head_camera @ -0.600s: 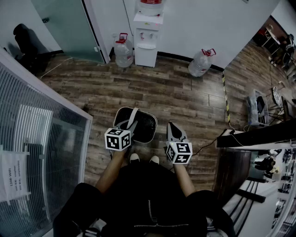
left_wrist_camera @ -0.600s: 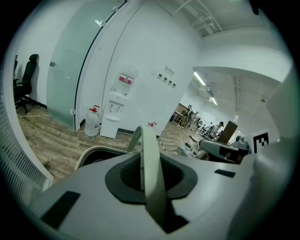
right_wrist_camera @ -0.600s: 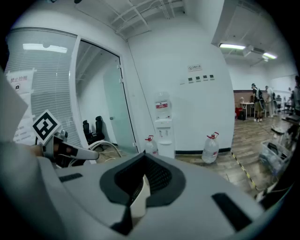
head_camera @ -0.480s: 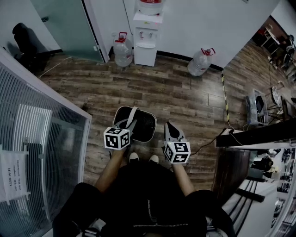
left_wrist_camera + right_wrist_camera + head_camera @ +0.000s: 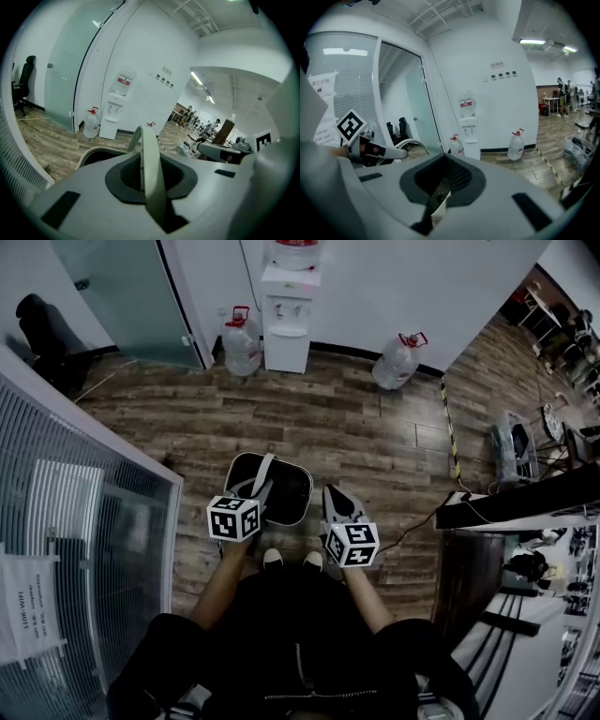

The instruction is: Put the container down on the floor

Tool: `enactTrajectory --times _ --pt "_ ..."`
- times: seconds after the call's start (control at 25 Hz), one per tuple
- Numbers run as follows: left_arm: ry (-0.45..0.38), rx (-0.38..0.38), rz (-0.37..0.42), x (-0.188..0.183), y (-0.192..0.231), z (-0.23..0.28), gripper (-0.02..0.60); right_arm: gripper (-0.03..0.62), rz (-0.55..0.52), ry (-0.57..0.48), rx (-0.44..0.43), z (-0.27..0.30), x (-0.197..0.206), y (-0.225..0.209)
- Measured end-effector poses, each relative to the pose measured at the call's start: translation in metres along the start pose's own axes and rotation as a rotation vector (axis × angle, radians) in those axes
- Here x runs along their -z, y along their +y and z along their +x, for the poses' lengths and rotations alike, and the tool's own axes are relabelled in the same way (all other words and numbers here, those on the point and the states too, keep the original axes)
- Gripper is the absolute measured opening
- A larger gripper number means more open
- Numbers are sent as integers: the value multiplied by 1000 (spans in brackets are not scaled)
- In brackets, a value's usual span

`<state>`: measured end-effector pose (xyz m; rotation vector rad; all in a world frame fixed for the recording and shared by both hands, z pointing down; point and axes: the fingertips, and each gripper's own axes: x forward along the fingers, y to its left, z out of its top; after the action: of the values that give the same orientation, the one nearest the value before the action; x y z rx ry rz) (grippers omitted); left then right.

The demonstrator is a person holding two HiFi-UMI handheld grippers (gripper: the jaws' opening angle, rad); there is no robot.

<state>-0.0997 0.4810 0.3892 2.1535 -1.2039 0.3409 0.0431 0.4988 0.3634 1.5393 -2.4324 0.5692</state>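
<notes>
Comparing this moment with the half second before, almost nothing about the load itself has altered. The container (image 5: 289,495) sits in the same place relative to both grippers, just ahead of the shoes (image 5: 272,559). What did move is the outlook: the dispenser (image 5: 286,306) and the floor (image 5: 375,427) planks have slid a little to the left in the head view, so the head has turned slightly rather than the hands doing any work.

The left gripper (image 5: 262,491) is clamped on the pale handle (image 5: 265,470). In the left gripper view, the strap runs straight up between the closed jaws, with the container's rim showing below and beyond it. The handle stands raised over the dark interior, which suggests the container hangs from it rather than resting (though whether its base already touches the planks cannot be told from above). The right gripper (image 5: 330,491) is closed on nothing, its jaws drawn to a point, just beside the container's right edge and not touching it.

For the task, my reading is that the lowering is not finished. The grip is unchanged and the handle has not dropped slack. What remains is to take the container down until the floor carries it, then release the handle.
</notes>
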Motion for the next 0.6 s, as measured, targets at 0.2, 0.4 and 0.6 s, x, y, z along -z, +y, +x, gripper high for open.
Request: enactTrajectory --times 0.2,0.4,0.6 --pt "1 12 13 -3 10 -7 54 11 -3 -2 26 4 -1 11" --pt "0 23 12 -5 21 -16 54 11 -8 -17 36 7 -3 29" --pt "9 24 9 -4 26 -17 54 11 -7 -9 37 8 0 38"
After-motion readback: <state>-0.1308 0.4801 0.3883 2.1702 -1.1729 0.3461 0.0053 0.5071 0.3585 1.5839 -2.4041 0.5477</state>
